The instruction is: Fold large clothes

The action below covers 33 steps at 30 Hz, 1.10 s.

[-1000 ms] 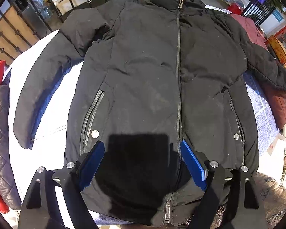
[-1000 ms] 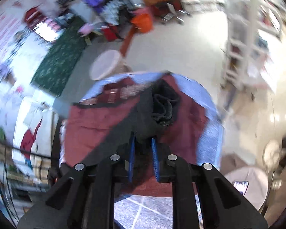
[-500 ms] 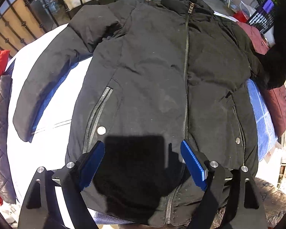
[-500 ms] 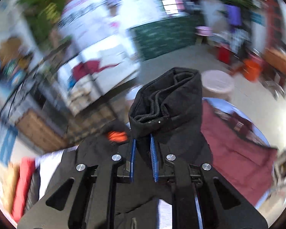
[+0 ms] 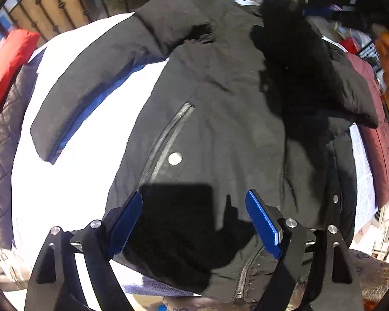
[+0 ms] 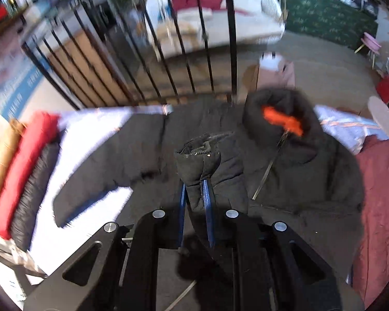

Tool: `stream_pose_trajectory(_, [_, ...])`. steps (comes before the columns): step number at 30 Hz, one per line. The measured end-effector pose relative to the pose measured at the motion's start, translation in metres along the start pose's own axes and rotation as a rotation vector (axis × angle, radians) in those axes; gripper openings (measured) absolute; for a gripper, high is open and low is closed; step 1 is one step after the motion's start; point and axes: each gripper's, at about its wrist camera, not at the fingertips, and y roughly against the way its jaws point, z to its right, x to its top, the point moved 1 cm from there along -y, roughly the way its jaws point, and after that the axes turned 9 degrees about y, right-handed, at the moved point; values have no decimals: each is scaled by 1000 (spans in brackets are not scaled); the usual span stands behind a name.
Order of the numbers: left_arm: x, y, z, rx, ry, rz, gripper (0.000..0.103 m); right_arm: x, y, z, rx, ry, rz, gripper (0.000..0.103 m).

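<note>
Black padded jacket (image 5: 220,119) is seen spread front-up on a bed covered with a white sheet (image 5: 72,171), its hem nearest the left wrist camera and its collar toward the far side. Nearest in the left view, the left hand-held gripper (image 5: 194,217) is held above the hem with its blue pads wide apart and nothing between them; a square shadow is cast on the fabric beneath it. Just beyond, a zipped pocket with a silver snap button (image 5: 175,158) is shown on the jacket front. One sleeve (image 5: 72,101) is laid out flat across the sheet toward the left of that view. The other sleeve (image 6: 207,160) is pinched near its cuff by the right hand-held gripper (image 6: 194,202), whose pads are pressed close on the fabric, and is carried over the chest of the jacket. In the left view this lifted sleeve appears as a dark, blurred mass over the upper right part of the jacket. An orange patch (image 6: 282,120) is visible inside the collar. A dark red garment (image 6: 381,207) lies beside the jacket on the right, and a red garment (image 6: 26,165) and a dark quilted garment (image 6: 35,194) lie along the left edge. Farthest off, black metal bars (image 6: 168,51) are seen at the head of the bed.
</note>
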Motion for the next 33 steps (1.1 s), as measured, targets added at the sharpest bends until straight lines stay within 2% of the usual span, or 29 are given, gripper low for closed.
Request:
stream_pose_trajectory(3, [-2,-3,-10,9,33,-14,80,-9,-23,4,56,-60,-51,16])
stream_pose_trajectory(6, [2,-5,-14,5,52,-20,80,-9,-27,5,125,-84,-66,30])
stream_pose_trajectory(7, [5,-5,-14,7,51,-16,80,-14,-26,5,142,-85,-65,52])
stream_pose_trajectory(8, [8,-5,-13,9,47,-11,80,-17,-21,7,153,-92,-61,68])
stream_pose_trajectory(12, [26,-5,-7,-15,39,2,83,-36,10,37,181,-196,8,69])
stream_pose_trajectory(16, [56,-7,3,-20,13,22,83,-71,34,93,122,-373,44,73])
stream_pose_trajectory(19, [88,-9,14,-38,9,43,83,-106,43,142,40,-511,22,73])
stream_pose_trajectory(22, [120,-18,28,-68,29,35,83,-137,50,175,-37,-589,-5,73])
stream_pose_trajectory(26, [150,-41,61,-91,-9,9,83,-168,56,195,-79,-660,-24,73])
stream_pose_trajectory(28, [158,-62,78,-62,-57,-11,83,-171,57,194,-84,-657,-29,73])
stream_pose_trajectory(29, [161,-73,85,-40,-72,-28,81,-171,58,193,-87,-645,-33,73])
stream_pose_trajectory(30, [164,-82,90,-43,-77,-49,74,-171,57,192,-86,-634,-35,73])
stream_pose_trajectory(31, [166,-87,94,-70,-72,-68,69,-169,57,190,-82,-613,-38,73])
stream_pose_trajectory(32, [167,-90,97,-91,-66,-80,59,-167,57,188,-77,-595,-40,73])
stream_pose_trajectory(33, [168,-92,100,-103,-66,-87,55,-165,58,187,-75,-584,-41,73])
